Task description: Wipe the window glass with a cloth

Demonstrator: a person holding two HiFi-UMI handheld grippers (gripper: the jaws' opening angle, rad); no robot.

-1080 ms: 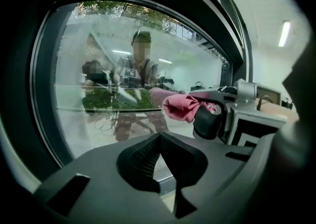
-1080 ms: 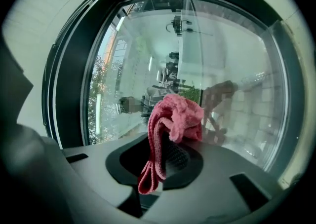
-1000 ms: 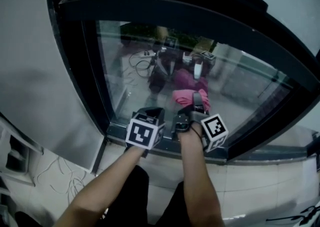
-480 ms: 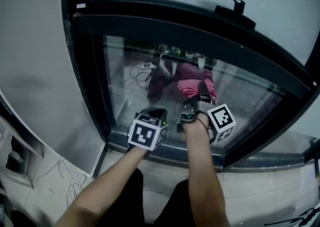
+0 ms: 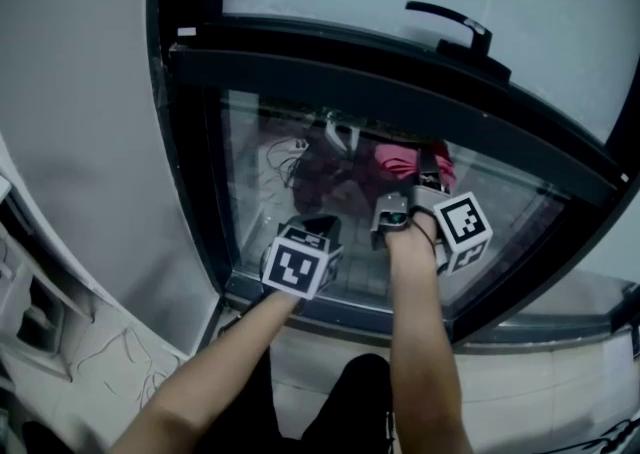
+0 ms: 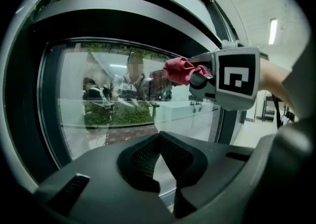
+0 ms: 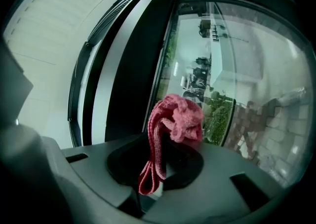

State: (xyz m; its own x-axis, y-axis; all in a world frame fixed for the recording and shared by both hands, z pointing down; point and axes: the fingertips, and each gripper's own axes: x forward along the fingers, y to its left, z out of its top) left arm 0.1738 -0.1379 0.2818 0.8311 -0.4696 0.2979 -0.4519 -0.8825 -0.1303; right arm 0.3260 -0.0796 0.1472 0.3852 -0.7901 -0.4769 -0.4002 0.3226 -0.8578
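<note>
Against the upper part of the lower clear window glass pane (image 5: 290,197), clamped in the right gripper (image 5: 418,180): crumpled pink cloth (image 5: 400,156). Gripped by a folded strip hanging low between the closed jaws; bunched into a ball above the tips, on the glass side. Seen from the right gripper view as cloth (image 7: 175,117) directly ahead of the right gripper (image 7: 159,168), with the pane behind. Contact between cloth and glass not resolvable in any view.

Lower and to the left, near the bottom edge of the pane: left gripper (image 5: 312,228). Jaws drawn together at the tips, holding nothing; only glass visible through the narrow gap below the tips (image 6: 159,155). From that view, the cloth (image 6: 178,69) up and to the right, projecting from the right gripper (image 6: 201,77).

In the head view, right jaws mostly covered by the hand and the marker cube; rear part of the cloth hidden behind the gripper. Pane dim and crowded with reflections, details hard to separate. Black window frame (image 5: 190,142) around the pane.
</note>
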